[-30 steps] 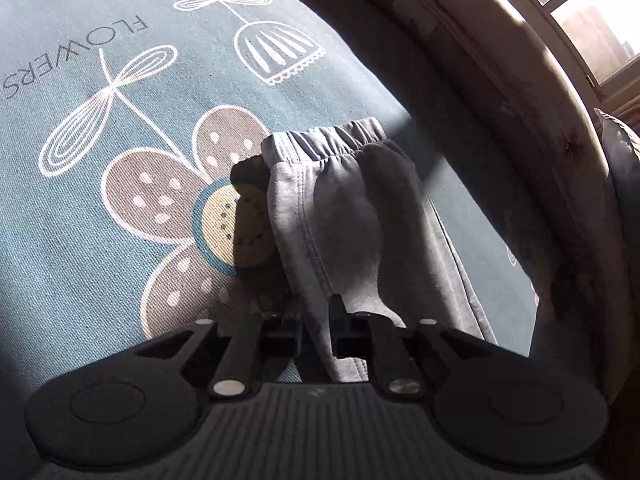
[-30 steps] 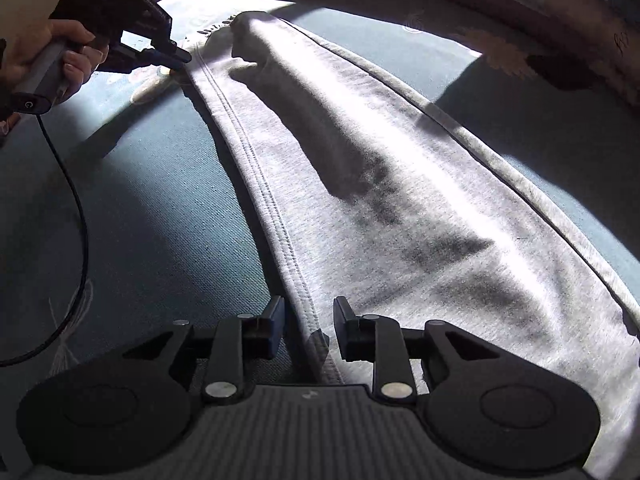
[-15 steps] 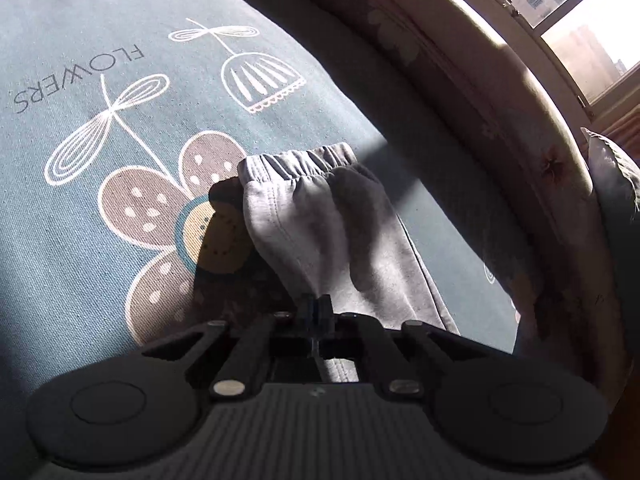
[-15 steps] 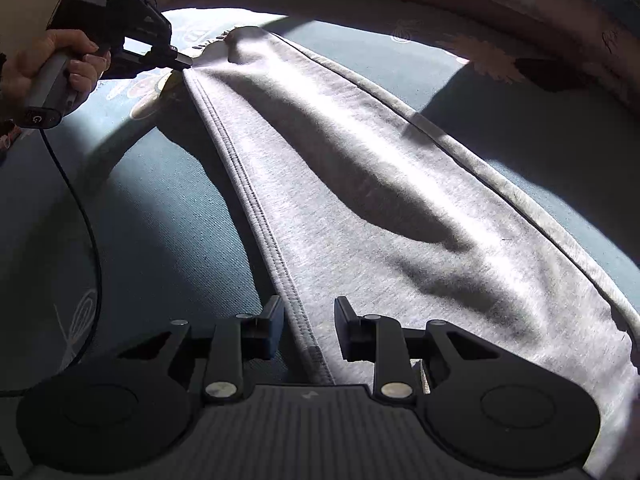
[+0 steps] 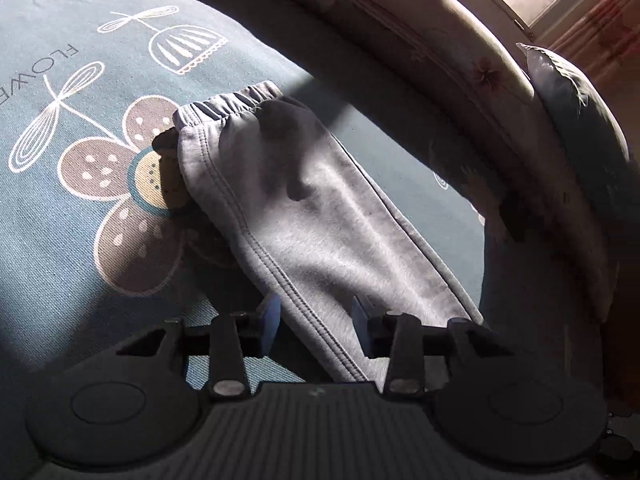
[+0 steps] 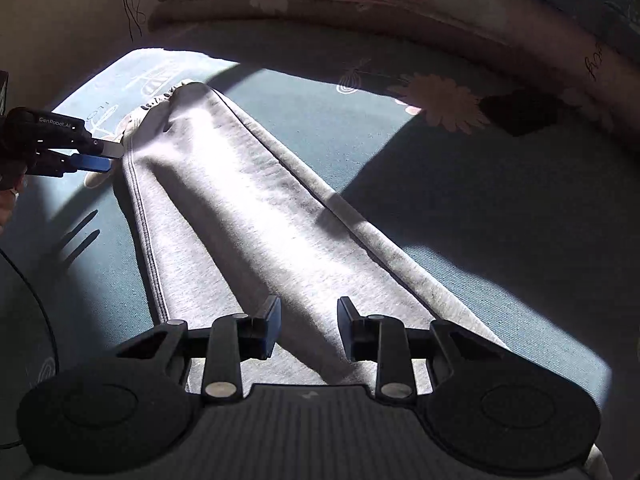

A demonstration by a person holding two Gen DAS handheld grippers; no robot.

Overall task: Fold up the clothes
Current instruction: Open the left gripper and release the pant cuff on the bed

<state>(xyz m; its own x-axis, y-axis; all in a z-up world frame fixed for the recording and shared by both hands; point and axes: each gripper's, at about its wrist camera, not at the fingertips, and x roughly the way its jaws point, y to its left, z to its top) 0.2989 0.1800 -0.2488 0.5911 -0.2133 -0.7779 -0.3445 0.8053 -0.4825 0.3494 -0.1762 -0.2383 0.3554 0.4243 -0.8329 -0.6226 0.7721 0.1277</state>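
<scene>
Jaws of the left gripper (image 5: pixel 314 322) stood apart and were opening; we saw the stitched seam edge of the grey trousers (image 5: pixel 316 216) lying between them, pads not pressing. Beyond the jaws the leg ran out to its elastic cuff (image 5: pixel 228 104) on the flowered bedsheet (image 5: pixel 72 208). Right gripper (image 6: pixel 308 330) jaws were also parted and widening, with trouser cloth spread flat between and beyond them, apparently unclamped.
</scene>
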